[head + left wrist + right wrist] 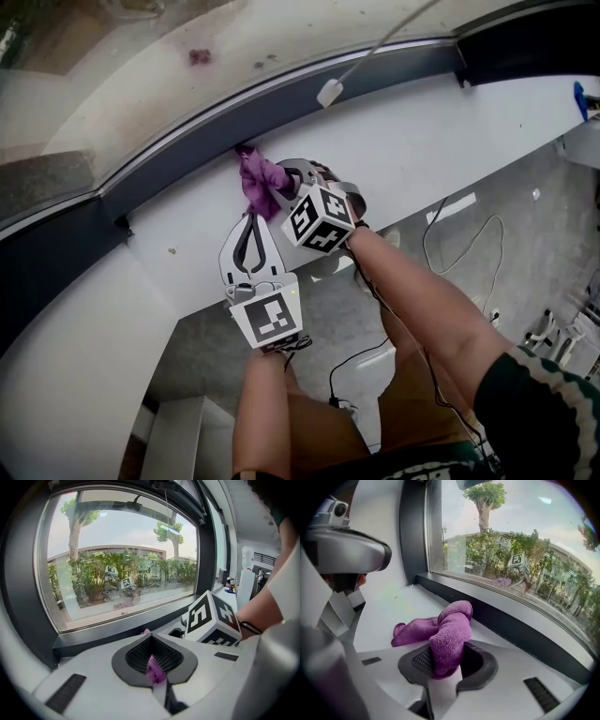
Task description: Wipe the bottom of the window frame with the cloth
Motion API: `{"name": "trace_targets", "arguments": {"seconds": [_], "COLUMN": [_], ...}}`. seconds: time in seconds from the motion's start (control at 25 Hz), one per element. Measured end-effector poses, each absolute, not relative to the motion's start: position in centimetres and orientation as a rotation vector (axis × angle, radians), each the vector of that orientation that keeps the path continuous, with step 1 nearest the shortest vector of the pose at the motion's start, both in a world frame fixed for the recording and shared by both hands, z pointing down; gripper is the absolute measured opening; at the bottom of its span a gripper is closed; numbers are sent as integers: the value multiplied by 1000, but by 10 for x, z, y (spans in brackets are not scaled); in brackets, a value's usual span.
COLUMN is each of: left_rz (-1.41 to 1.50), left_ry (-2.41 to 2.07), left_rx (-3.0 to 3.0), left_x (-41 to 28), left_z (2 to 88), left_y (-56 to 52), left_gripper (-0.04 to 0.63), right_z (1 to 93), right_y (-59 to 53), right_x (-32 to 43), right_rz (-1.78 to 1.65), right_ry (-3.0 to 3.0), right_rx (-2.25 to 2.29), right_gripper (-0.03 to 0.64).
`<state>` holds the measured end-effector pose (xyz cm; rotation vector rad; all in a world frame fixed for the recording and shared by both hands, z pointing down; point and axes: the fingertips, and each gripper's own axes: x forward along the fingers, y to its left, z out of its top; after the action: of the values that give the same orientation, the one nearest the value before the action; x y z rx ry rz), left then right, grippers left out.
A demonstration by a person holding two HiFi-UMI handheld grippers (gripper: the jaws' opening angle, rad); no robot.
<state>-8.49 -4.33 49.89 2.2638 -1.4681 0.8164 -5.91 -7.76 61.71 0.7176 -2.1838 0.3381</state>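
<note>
1. The cloth [261, 183] sits bunched on the sill [422, 141], its far end touching the dark frame [187, 141].
2. It looks soft, light and limp, likely to crumple when pushed; the thick middle fold is the best hold.
3. In the head view its long axis runs 11 to 5 o'clock, the tip pointing at the frame.
4. The right gripper [446, 665] is clamped on that thick fold, with a loose tail trailing toward 9 o'clock.
5. The left gripper [151, 644], at the cloth's 6 o'clock, is pinched on a thin purple strip.
</note>
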Motion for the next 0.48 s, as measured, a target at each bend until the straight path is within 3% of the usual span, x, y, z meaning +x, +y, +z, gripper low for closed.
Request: {"name": "trace_targets", "arguments": {"seconds": [0.48], "left_rz": [836], "left_ry": [-1416], "left_rx": [2285], "left_x": [-53], "left_z": [502], "left_y": [-46], "left_gripper": [8], "right_z": [618], "right_y": [-81], "right_x": [-12], "right_rz": [338], "right_ry": [-2145], "right_rx": [766], "right_gripper": [103]}}
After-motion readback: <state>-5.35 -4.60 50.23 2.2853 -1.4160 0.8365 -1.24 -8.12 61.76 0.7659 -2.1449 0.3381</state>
